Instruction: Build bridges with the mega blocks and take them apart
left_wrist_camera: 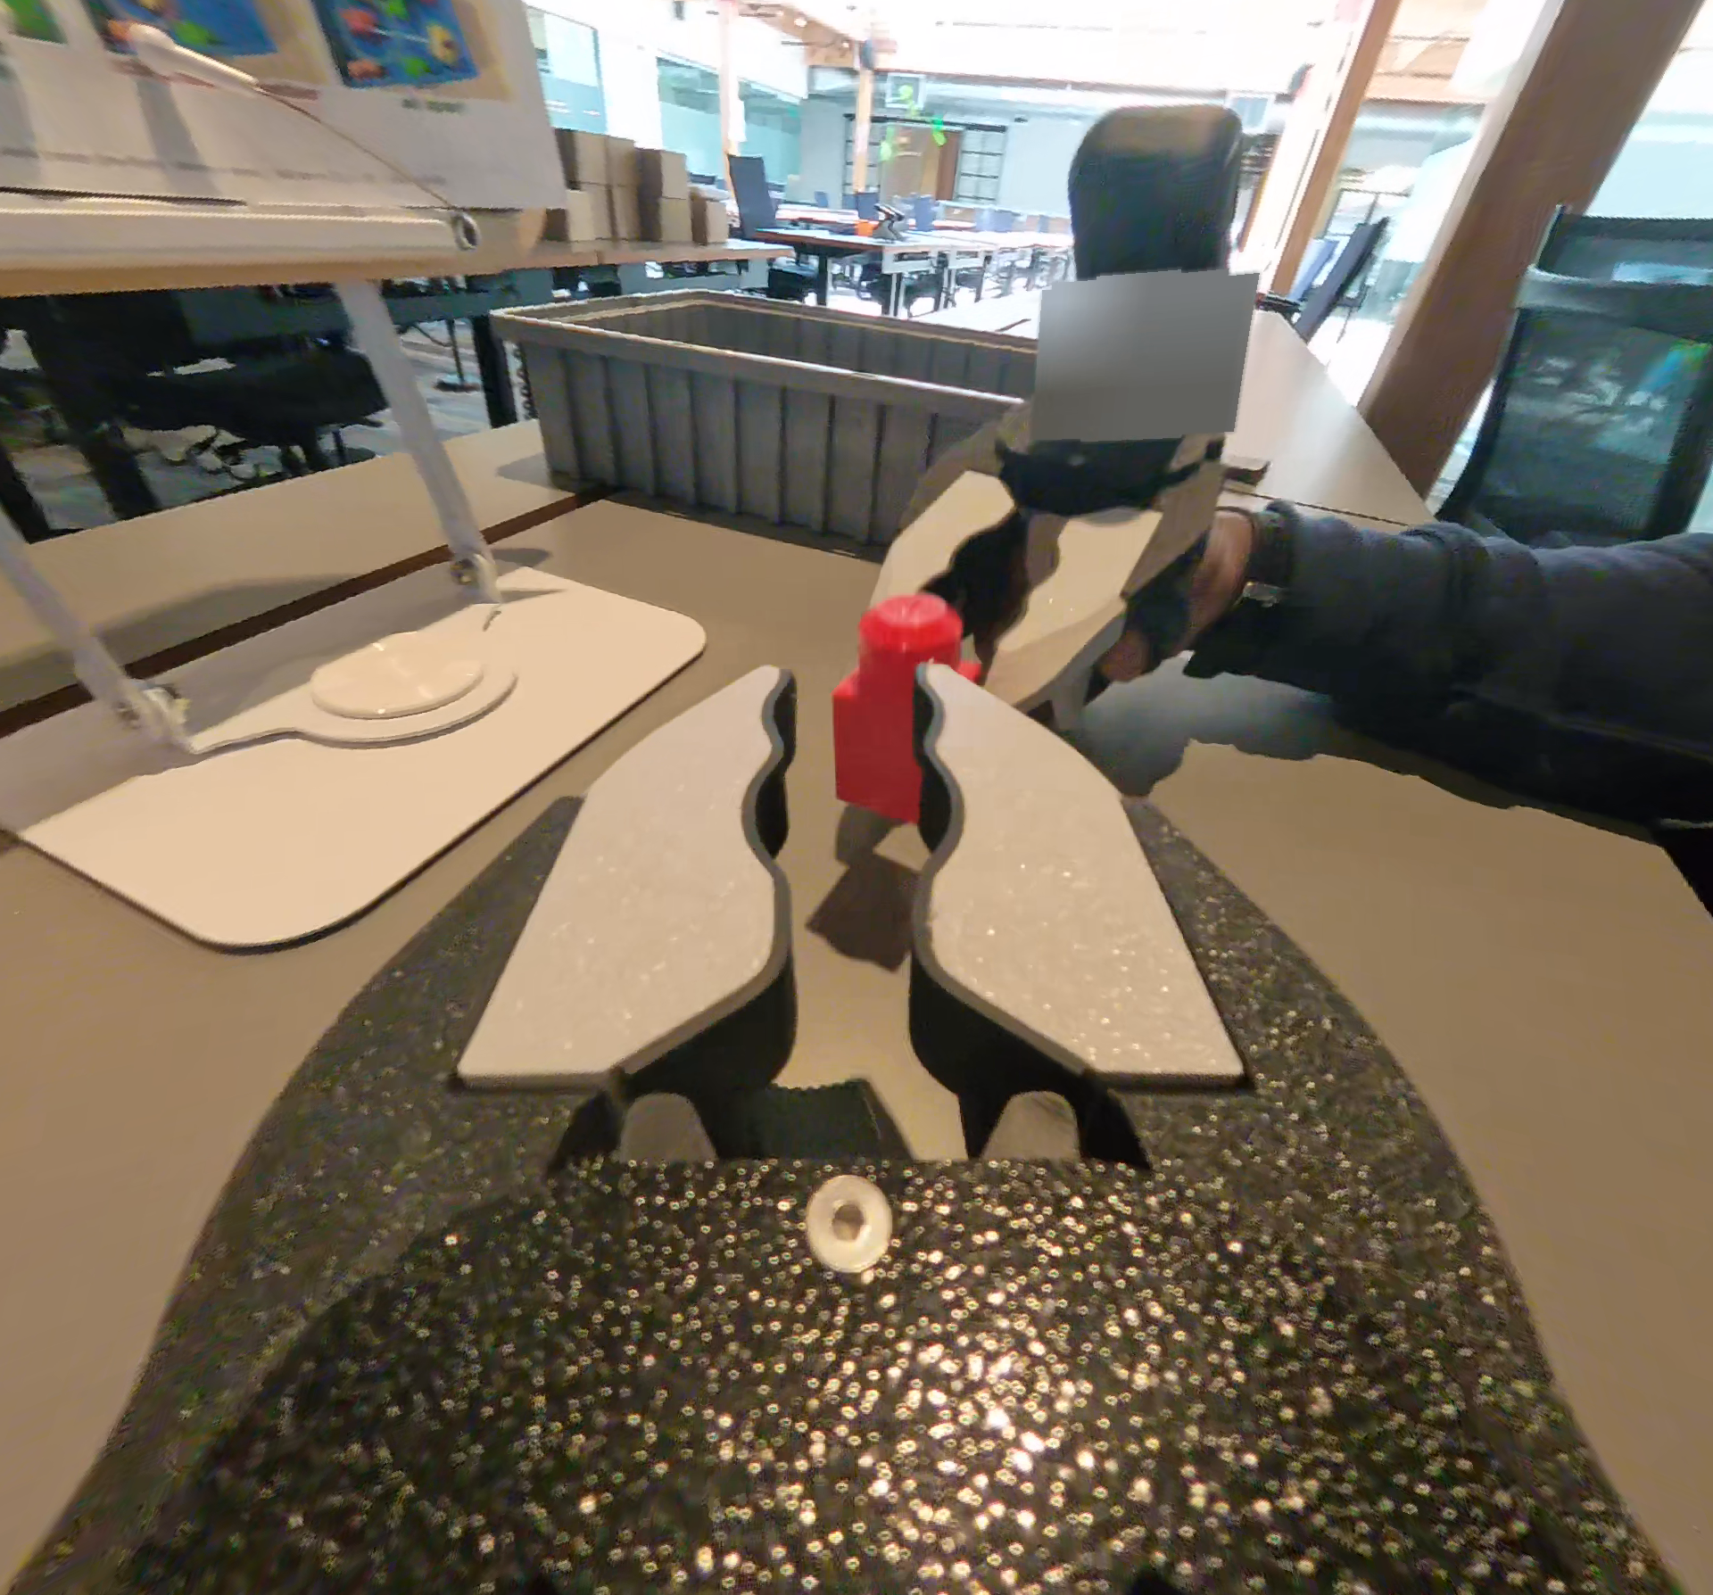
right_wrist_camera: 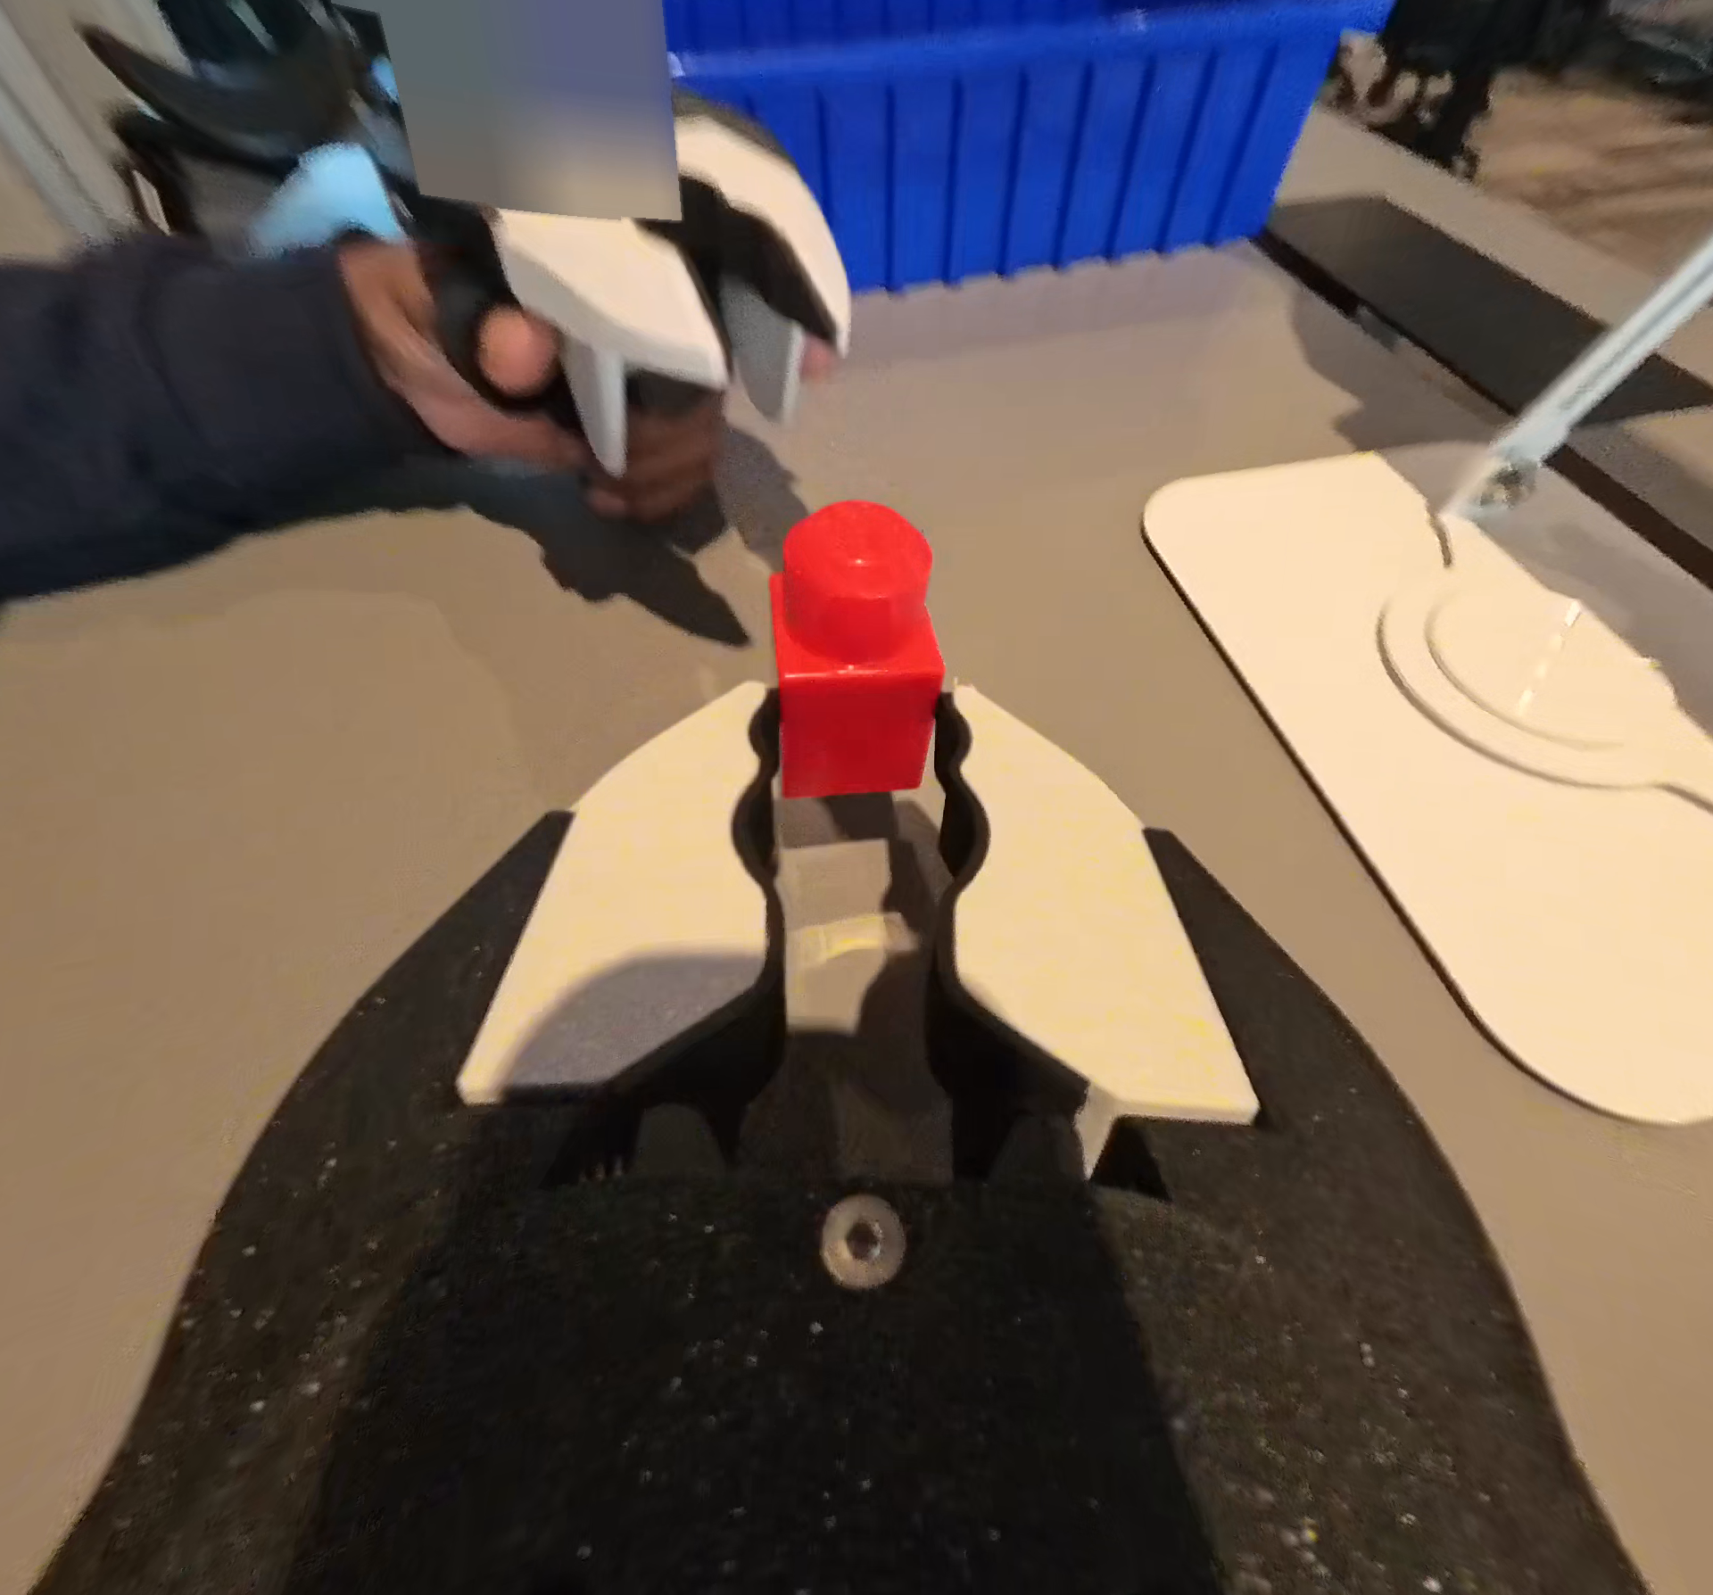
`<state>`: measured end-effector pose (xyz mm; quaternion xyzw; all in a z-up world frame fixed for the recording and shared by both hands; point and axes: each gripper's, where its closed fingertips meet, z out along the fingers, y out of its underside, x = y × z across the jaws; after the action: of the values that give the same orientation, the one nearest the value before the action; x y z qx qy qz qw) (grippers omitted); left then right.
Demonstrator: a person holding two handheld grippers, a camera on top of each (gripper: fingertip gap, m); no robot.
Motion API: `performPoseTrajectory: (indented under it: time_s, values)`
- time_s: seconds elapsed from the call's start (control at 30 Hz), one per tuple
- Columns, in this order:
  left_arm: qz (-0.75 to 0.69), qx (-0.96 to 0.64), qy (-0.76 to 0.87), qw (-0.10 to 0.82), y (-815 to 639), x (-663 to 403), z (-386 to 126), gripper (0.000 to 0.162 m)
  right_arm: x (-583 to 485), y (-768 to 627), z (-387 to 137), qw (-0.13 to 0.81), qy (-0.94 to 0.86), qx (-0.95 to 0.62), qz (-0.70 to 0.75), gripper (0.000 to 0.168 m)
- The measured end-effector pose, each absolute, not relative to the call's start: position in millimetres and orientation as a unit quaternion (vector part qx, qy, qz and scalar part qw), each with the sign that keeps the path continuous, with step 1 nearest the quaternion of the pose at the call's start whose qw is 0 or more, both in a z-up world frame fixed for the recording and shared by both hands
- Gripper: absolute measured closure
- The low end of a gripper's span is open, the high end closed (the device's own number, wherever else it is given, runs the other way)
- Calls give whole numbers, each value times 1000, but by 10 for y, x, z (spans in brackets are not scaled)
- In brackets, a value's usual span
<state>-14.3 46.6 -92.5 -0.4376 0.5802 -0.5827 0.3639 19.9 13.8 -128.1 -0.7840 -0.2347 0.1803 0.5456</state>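
Right wrist view puts the red block [right_wrist_camera: 853, 624] squarely at the tips of our right claw [right_wrist_camera: 855, 702]. The jaws are clamped on its lower sides and its single stud points up. The block hangs clear of the grey table [right_wrist_camera: 371, 716], with its shadow under the claw. Our left claw [left_wrist_camera: 853, 679] has its jaws apart and holds nothing. Seen from it, the block sits just ahead of its tips, close against one of them.

We judge the grip to be the weak point. Only the very ends of the fingers pinch the block, and its sides are smooth, so a sideways nudge could twist it out or drop it. That nudge would most likely come from the left claw, which is close enough to bump the block if it closes in off-centre. A jaw landing on the round stud rather than the flat sides could slip off.

Beyond the right claw, past the hand [right_wrist_camera: 445, 373] holding the other one, stands a blue bin [right_wrist_camera: 1020, 114]. To its right lies the white base of a stand [right_wrist_camera: 1390, 763], near enough to catch a wide swing. Ahead of the left claw is a grey bin [left_wrist_camera: 742, 401]. We see no other block, so where this one should join is unclear.
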Motion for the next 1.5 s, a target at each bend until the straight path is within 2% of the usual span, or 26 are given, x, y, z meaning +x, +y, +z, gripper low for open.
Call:
performPoseTrajectory:
  time_s: [0.43, 0.63, 0.77, 0.83, 0.9, 1.03, 1.17, 1.23, 1.33, 1.5]
  values:
    - [-573, -448, 569, 384, 551, -174, -916, 142, 334, 136, -1715, 434, -250, -861, 81, 136]
    - [-576, -450, 561, 388, 572, -190, -898, 142, 330, 120, -1711, 437, -255, -859, 80, 134]
    - [-575, -457, 550, 398, 607, -217, -850, 136, 314, 110, -1624, 461, -256, -844, 97, 120]
    - [-566, -476, 536, 406, 657, -261, -799, 130, 324, 104, -1570, 475, -248, -837, 113, 118]
    - [-552, -497, 523, 419, 685, -382, -626, 126, 343, 99, -1522, 486, -239, -831, 126, 118]
    - [-498, -539, 518, 440, 732, -896, 58, 124, 369, 97, -1477, 496, -226, -826, 143, 121]
    - [-375, -594, 502, 505, 1168, -1695, 777, 127, 363, 92, -1480, 494, -227, -826, 148, 123]
    - [-303, -607, 513, 526, 1473, -2038, 975, 130, 357, 89, -1487, 492, -228, -827, 149, 124]
    - [-253, -642, 548, 473, 1946, -2330, 874, 130, 360, 89, -1486, 492, -226, -827, 152, 125]
    - [-217, -707, 565, 366, 2800, -2502, 144, 127, 402, 88, -1439, 507, -209, -821, 158, 128]
